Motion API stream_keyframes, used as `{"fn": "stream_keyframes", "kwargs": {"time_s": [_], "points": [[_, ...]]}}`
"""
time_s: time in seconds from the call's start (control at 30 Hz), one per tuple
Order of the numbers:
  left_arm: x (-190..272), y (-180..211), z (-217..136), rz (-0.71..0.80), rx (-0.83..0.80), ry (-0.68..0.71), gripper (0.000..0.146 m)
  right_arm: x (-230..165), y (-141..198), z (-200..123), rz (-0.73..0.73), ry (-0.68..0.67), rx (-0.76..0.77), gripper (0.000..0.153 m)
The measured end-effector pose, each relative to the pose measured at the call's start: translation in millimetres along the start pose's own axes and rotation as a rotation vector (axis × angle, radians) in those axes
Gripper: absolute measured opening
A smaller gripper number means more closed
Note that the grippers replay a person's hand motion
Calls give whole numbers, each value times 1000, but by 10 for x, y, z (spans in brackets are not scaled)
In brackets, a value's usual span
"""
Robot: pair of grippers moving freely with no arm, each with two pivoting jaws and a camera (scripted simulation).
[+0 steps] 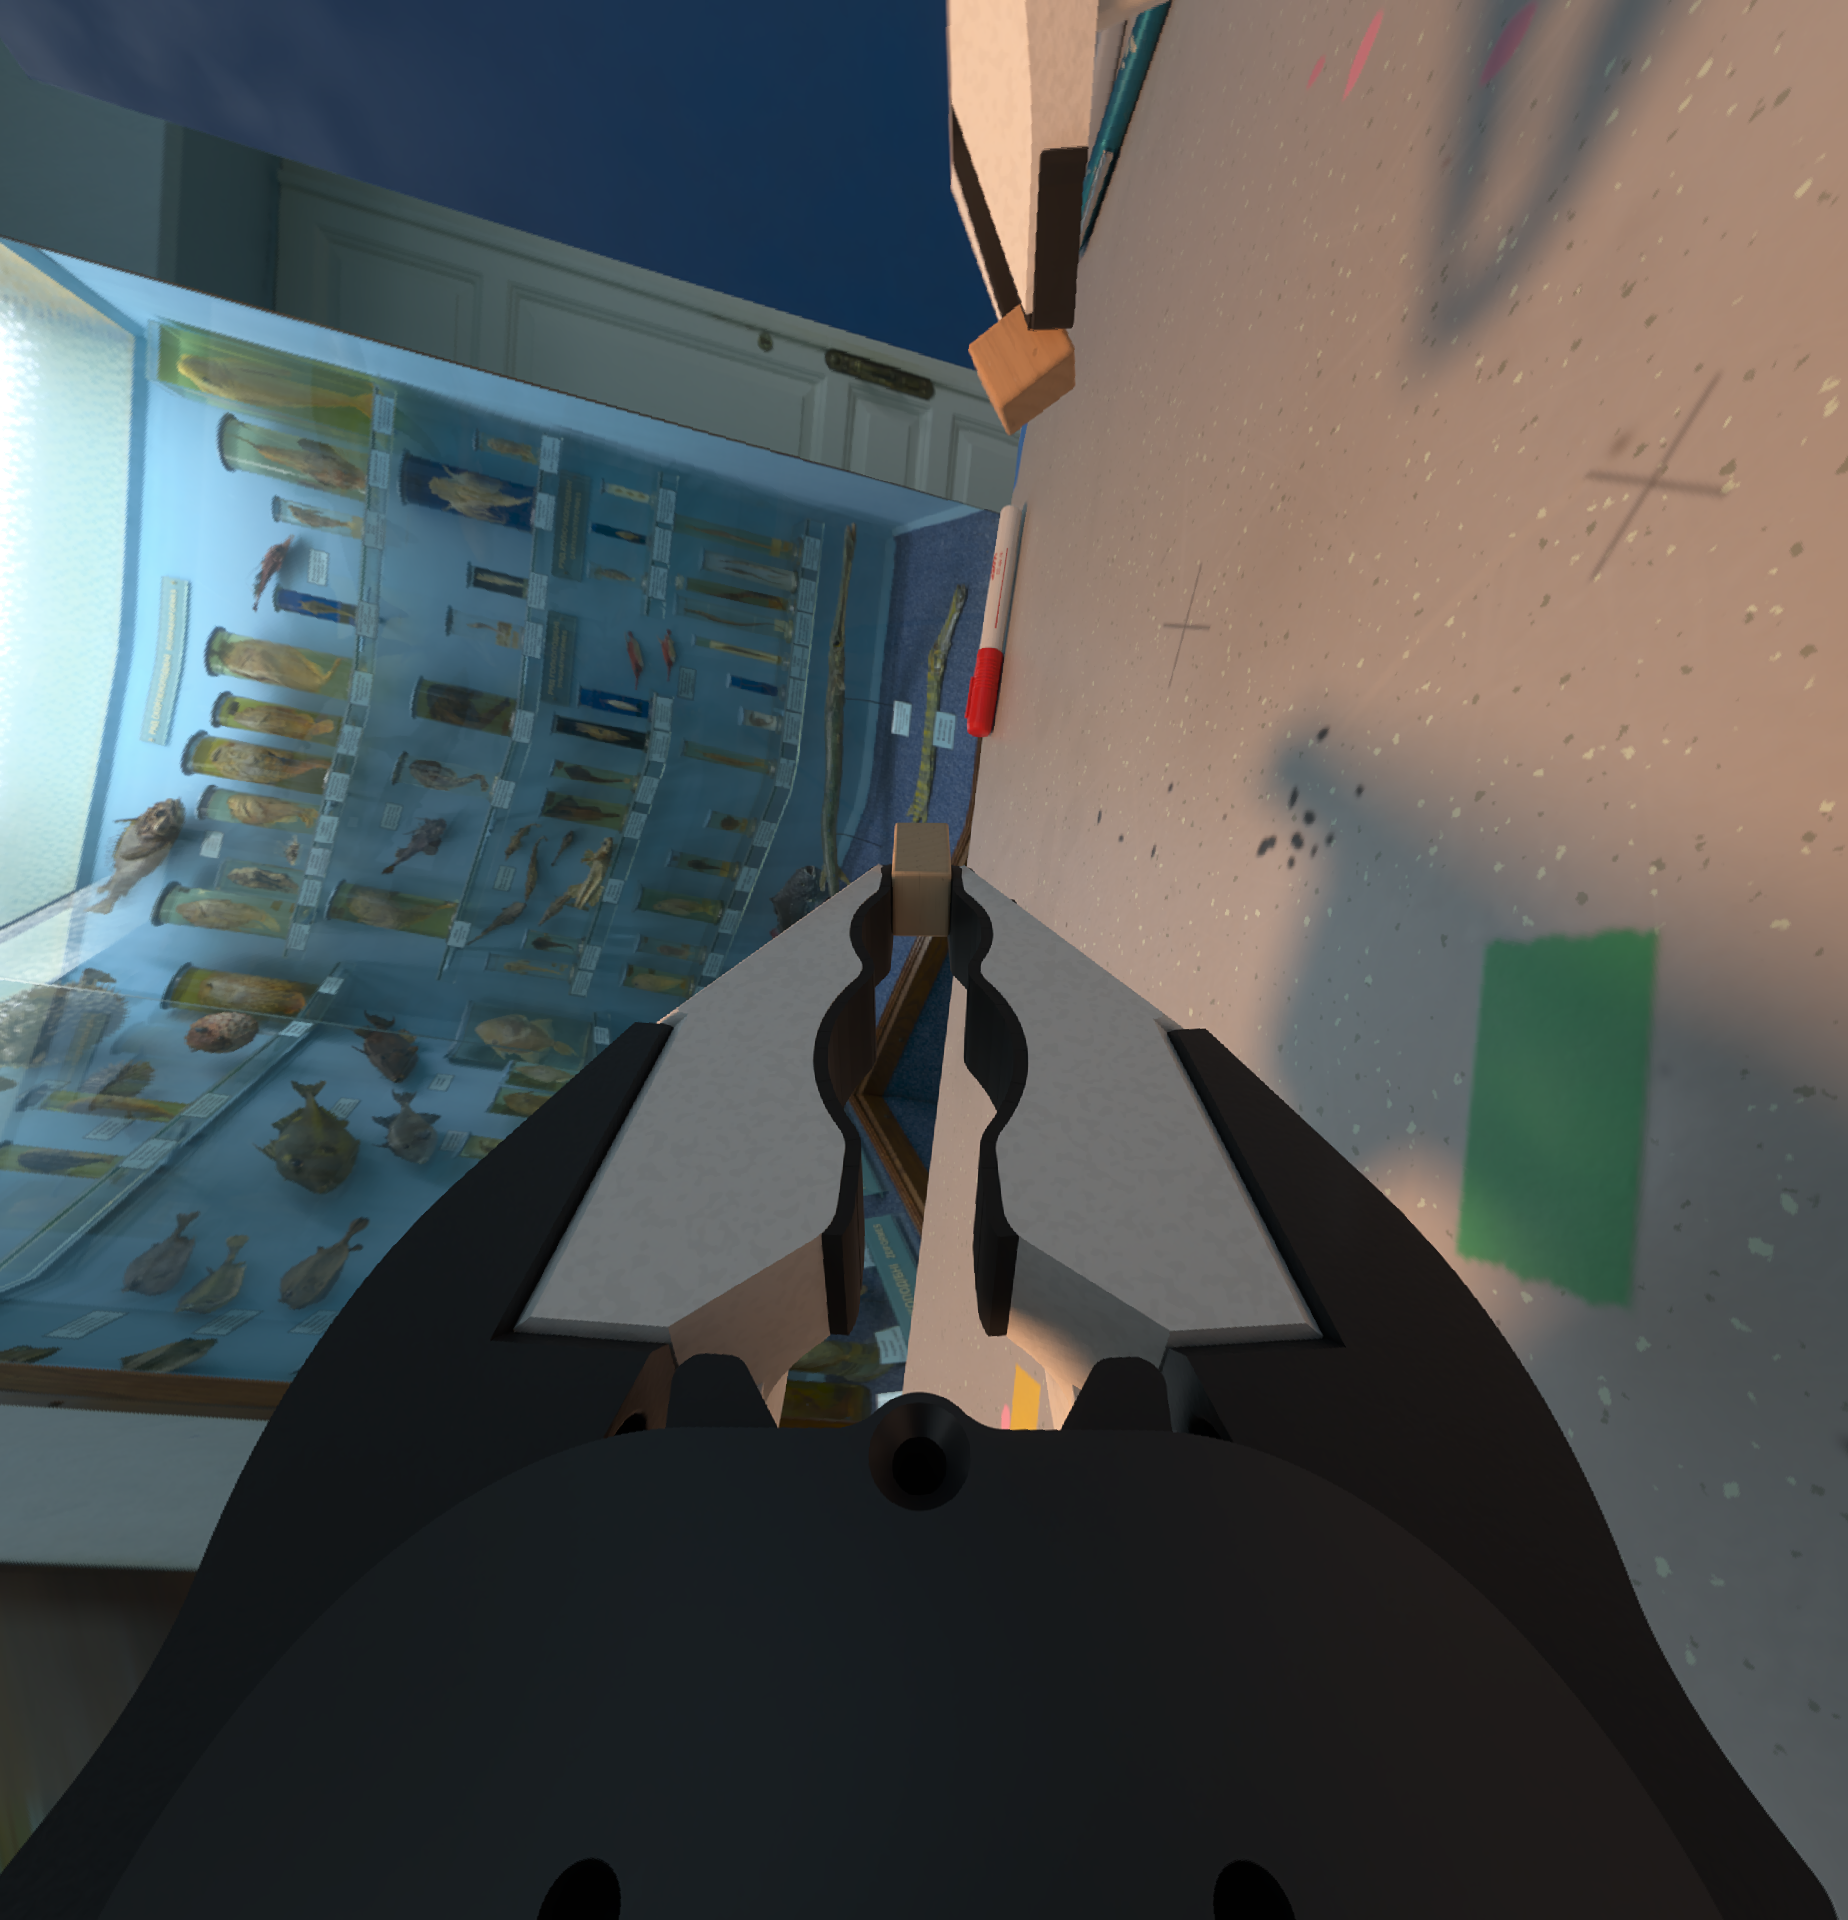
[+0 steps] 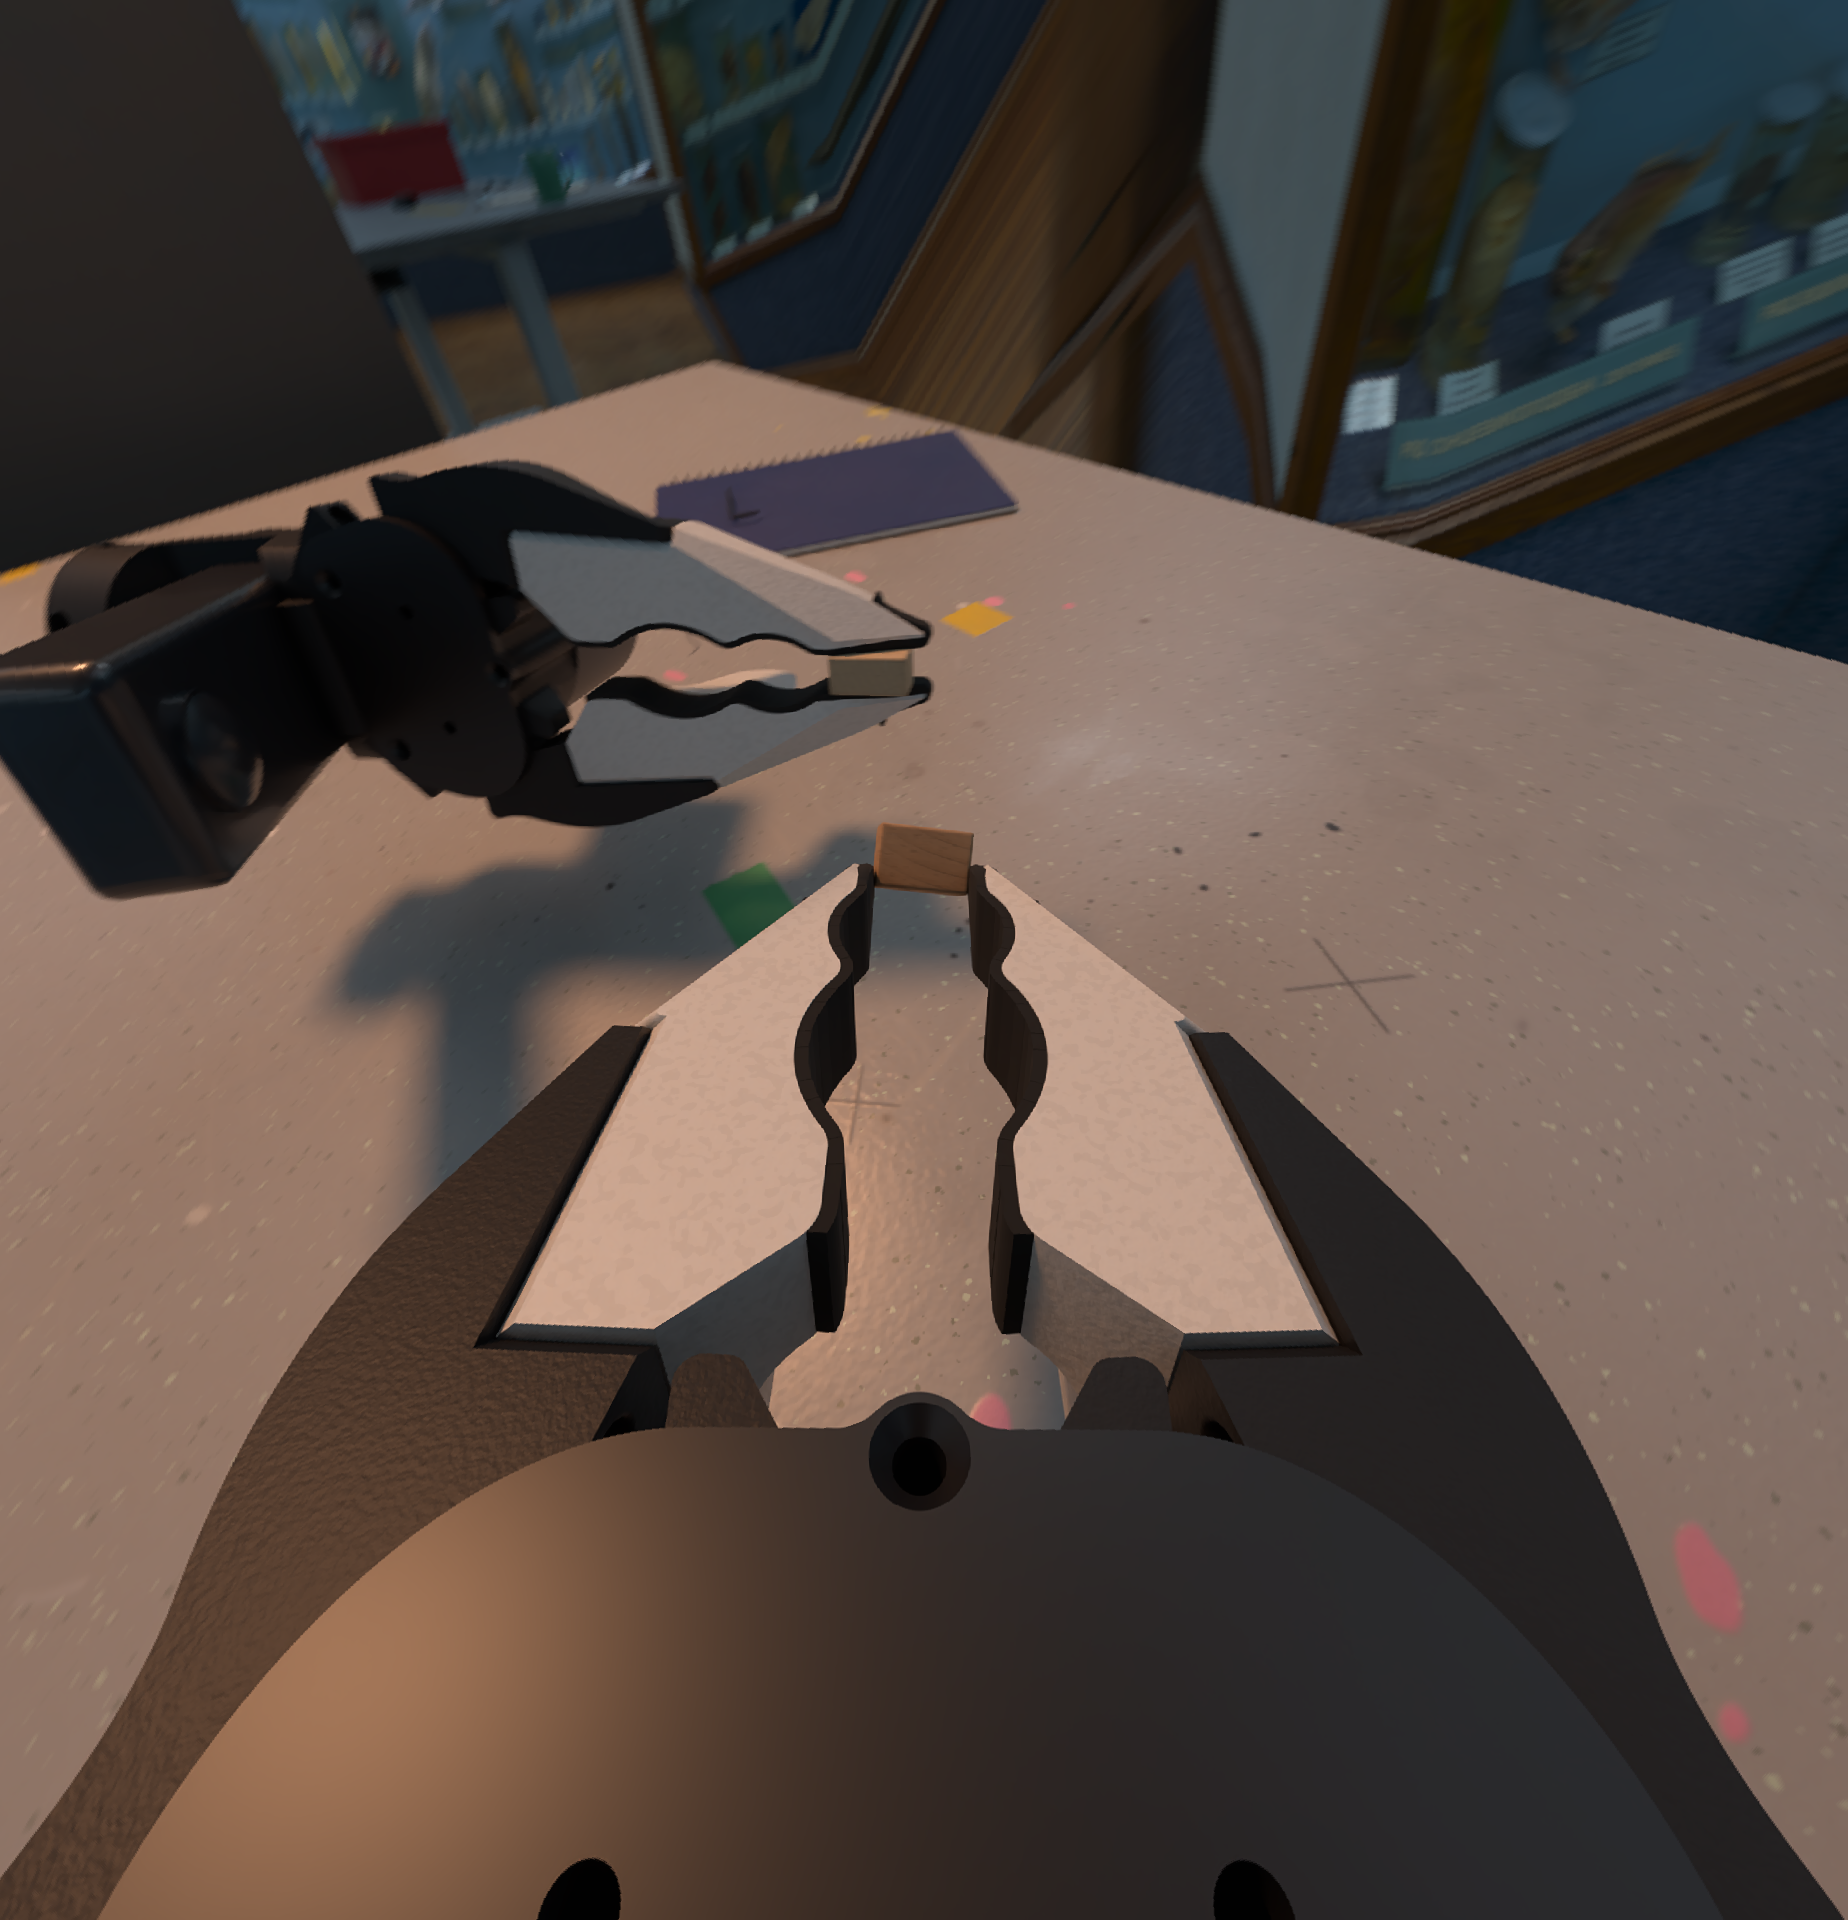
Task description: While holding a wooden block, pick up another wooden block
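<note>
Clamping two wooden blocks: left gripper (image 1: 920, 883) one block (image 1: 920, 878), right gripper (image 2: 922, 878) another (image 2: 923, 857).

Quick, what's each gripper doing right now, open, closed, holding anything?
Left gripper: closed on a pale wooden block at its fingertips.
Right gripper: closed on a second wooden block at its fingertips.

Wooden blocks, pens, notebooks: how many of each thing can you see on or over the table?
Small tan wooden blocks: 2, one in the left gripper, one in the right gripper
White marker pen with red cap: 1
Purple spiral notebook: 1
Green paper patch: 1
Total: 5
</note>
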State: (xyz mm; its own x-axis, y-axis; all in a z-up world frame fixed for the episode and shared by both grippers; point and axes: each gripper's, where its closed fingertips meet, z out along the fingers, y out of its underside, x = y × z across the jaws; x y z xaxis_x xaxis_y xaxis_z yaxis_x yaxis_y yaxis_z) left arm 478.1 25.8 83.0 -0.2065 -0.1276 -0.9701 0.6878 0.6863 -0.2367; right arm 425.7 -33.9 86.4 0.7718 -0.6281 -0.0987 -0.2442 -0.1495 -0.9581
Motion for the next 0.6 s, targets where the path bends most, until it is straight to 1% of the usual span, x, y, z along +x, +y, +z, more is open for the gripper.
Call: {"fn": "stream_keyframes", "kwargs": {"time_s": [0.13, 0.23, 0.4, 0.6], "points": [[33, 61, 11, -12, -13, 22, 9, 106, 40, -12, 83, 71, 82, 18], [59, 83, 18, -19, -18, 37, 9, 199, 38, -43, 94, 141, 98, 18], [66, 93, 4, -17, -22, 47, 9, 270, 57, -87, 32, 247, 61, 18], [21, 71, -33, -26, -10, 38, 9, 209, -21, -111, -10, 269, 26, 18]]}}
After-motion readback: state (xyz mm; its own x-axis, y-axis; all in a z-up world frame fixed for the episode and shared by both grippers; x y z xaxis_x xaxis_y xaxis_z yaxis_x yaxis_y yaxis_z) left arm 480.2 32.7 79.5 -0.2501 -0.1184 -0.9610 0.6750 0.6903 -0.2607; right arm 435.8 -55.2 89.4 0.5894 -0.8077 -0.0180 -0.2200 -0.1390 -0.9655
